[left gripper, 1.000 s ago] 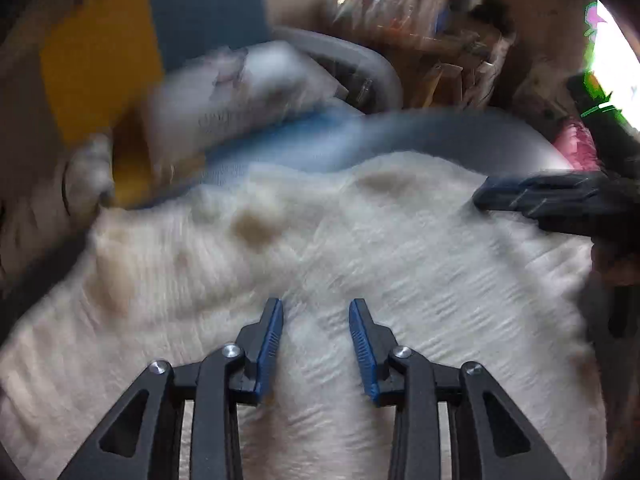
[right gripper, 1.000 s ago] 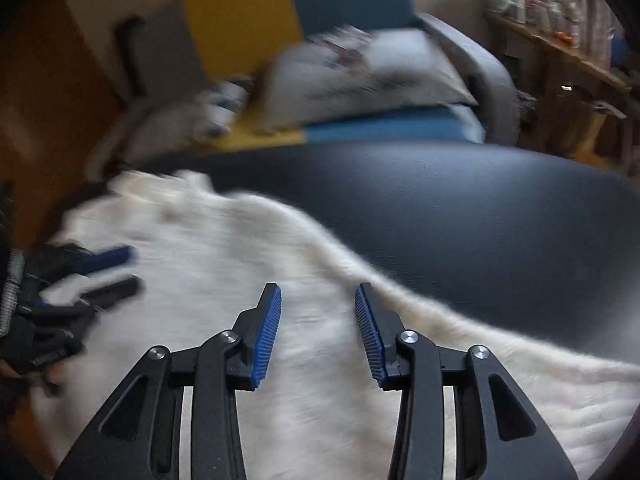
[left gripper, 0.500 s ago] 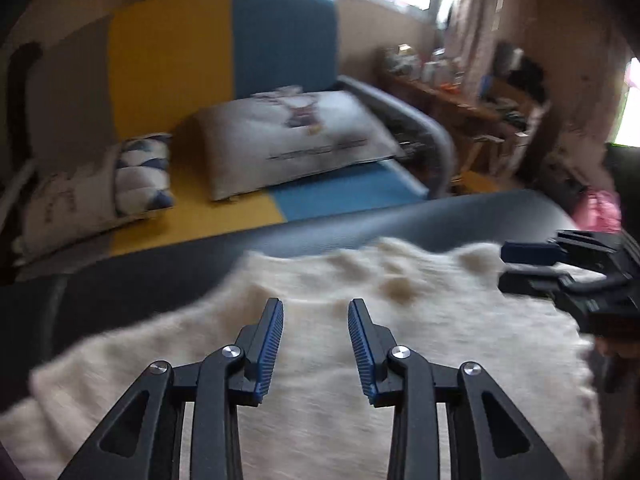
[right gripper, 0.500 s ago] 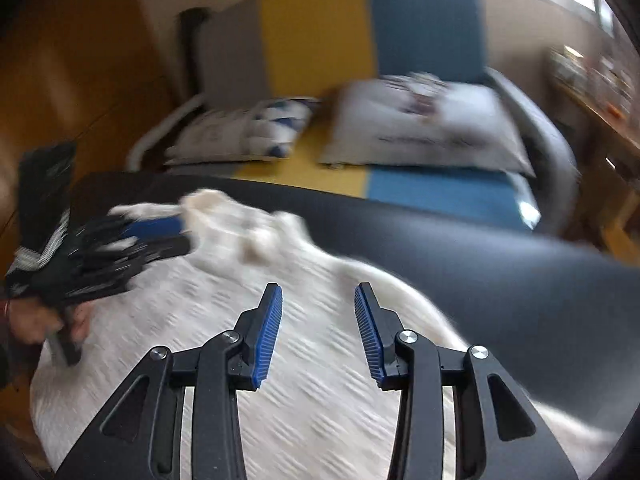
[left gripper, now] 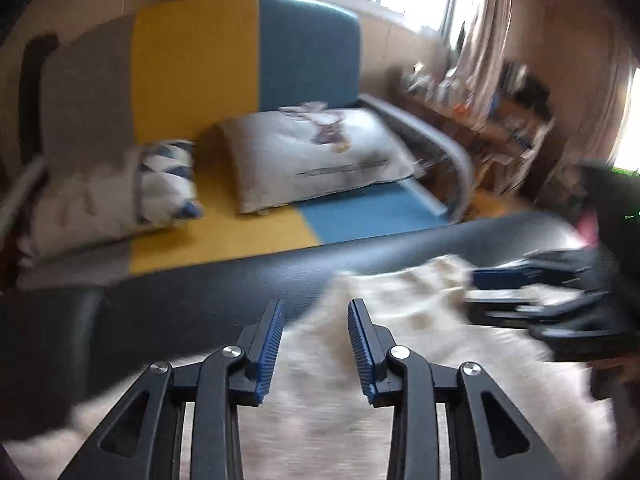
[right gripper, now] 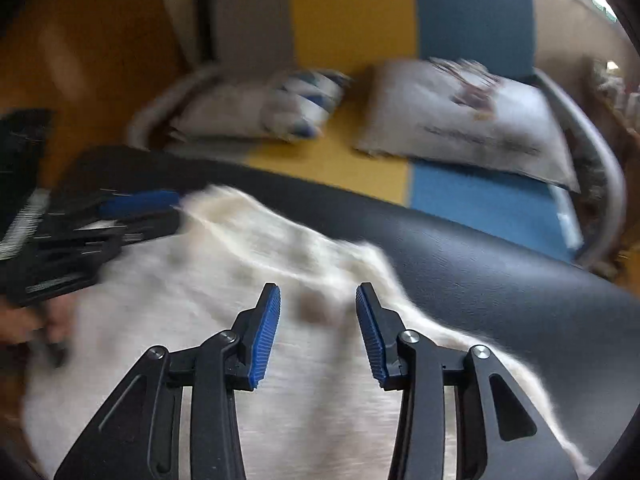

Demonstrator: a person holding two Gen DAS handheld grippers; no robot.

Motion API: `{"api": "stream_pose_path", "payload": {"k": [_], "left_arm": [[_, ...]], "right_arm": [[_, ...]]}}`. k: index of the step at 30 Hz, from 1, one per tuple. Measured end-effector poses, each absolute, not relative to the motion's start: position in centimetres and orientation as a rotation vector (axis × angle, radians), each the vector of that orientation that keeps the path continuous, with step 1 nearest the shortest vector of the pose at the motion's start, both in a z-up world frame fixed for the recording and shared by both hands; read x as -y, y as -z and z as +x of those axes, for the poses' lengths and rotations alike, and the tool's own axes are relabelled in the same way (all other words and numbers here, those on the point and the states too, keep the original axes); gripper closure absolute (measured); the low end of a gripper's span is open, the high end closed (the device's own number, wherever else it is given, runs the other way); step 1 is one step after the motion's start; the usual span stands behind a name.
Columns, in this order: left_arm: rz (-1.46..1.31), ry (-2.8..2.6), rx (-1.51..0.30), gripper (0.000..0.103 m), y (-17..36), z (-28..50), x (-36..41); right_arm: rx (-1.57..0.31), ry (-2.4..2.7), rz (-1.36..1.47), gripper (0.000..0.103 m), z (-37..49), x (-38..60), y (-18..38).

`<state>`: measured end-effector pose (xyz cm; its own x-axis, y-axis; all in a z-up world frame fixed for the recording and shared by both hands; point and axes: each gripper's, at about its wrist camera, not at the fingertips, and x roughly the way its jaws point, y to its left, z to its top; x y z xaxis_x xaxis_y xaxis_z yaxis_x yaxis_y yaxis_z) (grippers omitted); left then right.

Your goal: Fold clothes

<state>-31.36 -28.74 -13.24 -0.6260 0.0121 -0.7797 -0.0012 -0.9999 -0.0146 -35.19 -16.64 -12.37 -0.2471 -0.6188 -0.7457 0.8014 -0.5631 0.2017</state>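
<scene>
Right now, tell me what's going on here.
A person is folding clothes with a handheld gripper in each hand. A fluffy cream garment lies spread on a black padded surface. The left gripper and right gripper both hang over it with jaws open, holding nothing. No finished fold shows; the pictures are blurred. Behind stands a sofa with a white cushion.

Both tools look alike: the left gripper (left gripper: 315, 320) and the right gripper (right gripper: 318, 304) have matte black linkage arms with triangular cut-outs, round silver screws at each pivot, and ribbed bright-blue pads (right gripper: 265, 336) lining the fingers. A blurred bit of bare skin (right gripper: 56, 320) shows behind the left one.
</scene>
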Motion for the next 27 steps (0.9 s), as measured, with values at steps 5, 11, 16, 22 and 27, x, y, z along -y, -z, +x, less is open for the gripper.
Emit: {"api": "stream_pose_path", "payload": {"k": [5,11,16,22,27], "left_arm": [[-1.340,-2.788,-0.038,0.073,13.0,-31.5,29.3],[-1.344,-2.726,-0.150,0.072,13.8,-32.4,28.4],[-1.411,-2.787,-0.100,0.067,13.5,-32.4,30.3],[-1.402,-2.856,0.168,0.069,13.5,-31.7,31.6],[-1.272,-2.777,0.068,0.069,12.4,-31.1,30.7]], "right_arm": [[-0.350,1.891,1.051,0.060,-34.9,18.9,13.3],[-0.276,1.969,1.055,0.060,-35.6,18.3,14.9],[-0.355,1.978,1.023,0.060,-35.0,18.4,14.6],[-0.402,2.007,1.031,0.060,-34.6,19.0,14.3],[-0.331,1.934,0.974,0.057,-33.6,18.9,12.1]]}}
